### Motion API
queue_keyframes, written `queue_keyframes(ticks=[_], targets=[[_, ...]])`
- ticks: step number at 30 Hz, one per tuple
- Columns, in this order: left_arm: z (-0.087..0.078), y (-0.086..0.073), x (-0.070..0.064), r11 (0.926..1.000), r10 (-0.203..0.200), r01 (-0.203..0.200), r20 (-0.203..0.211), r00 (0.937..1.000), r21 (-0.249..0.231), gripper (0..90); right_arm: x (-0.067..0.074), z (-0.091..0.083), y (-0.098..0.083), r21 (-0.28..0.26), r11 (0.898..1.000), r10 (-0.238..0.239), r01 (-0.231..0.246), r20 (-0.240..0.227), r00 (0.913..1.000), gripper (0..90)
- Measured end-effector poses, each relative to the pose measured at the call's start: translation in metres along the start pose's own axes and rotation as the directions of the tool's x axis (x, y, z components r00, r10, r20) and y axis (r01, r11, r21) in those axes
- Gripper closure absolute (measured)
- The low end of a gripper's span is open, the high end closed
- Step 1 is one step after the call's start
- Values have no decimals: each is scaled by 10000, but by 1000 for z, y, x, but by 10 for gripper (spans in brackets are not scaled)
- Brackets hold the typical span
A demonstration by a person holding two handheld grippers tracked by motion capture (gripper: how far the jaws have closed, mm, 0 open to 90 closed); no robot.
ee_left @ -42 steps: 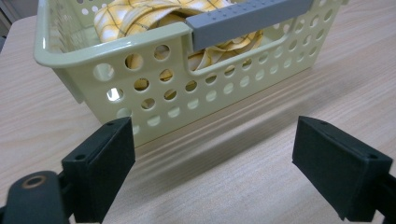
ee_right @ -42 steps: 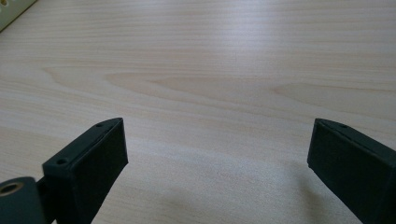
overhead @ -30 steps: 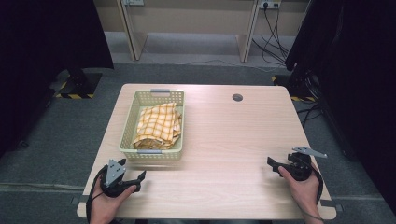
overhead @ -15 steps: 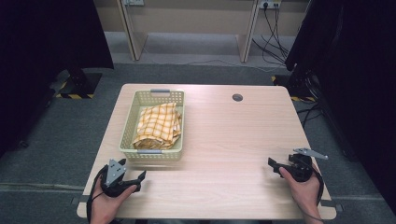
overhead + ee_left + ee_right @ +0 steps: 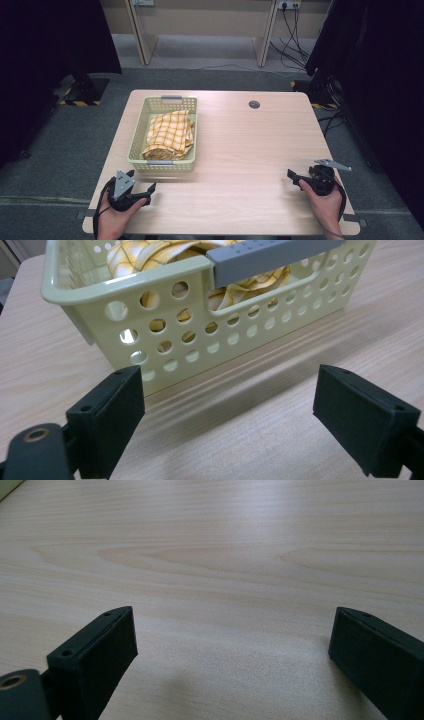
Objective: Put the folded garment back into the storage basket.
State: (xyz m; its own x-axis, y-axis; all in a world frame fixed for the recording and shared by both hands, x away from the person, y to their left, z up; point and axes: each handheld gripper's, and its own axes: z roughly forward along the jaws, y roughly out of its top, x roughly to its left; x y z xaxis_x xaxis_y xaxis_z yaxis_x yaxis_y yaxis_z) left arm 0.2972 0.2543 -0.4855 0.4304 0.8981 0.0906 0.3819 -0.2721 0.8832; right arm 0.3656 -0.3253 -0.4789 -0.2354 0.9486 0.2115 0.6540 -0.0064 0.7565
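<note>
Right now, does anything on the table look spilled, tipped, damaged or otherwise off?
Nothing stands out. The basket sits flat on the table with the checked cloth bunched loosely inside it. The left gripper and right gripper are both open and hold nothing.

looks like a lab or test room set up for recording, not anybody's home: one plain light-wood table (image 5: pixel 260 145) with a cable hole (image 5: pixel 254 104) at its far edge, standing alone on grey carpet floor (image 5: pixel 60 150). black curtains (image 5: pixel 45 40) hang on the left and right, on stands with yellow-black hazard-striped feet (image 5: pixel 75 101). along the far wall there's a beige desk or partition frame (image 5: pixel 200 20) with wall sockets (image 5: pixel 289 4) and loose cables (image 5: pixel 295 45) trailing down
</note>
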Motion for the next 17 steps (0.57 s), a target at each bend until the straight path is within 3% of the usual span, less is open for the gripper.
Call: queue_keyframes(ticks=[17], targets=[[-1, 0, 1, 9999, -89, 89, -70, 9999, -85, 123, -3, -1, 0, 16, 9998, 178, -177, -140, 9997, 66]])
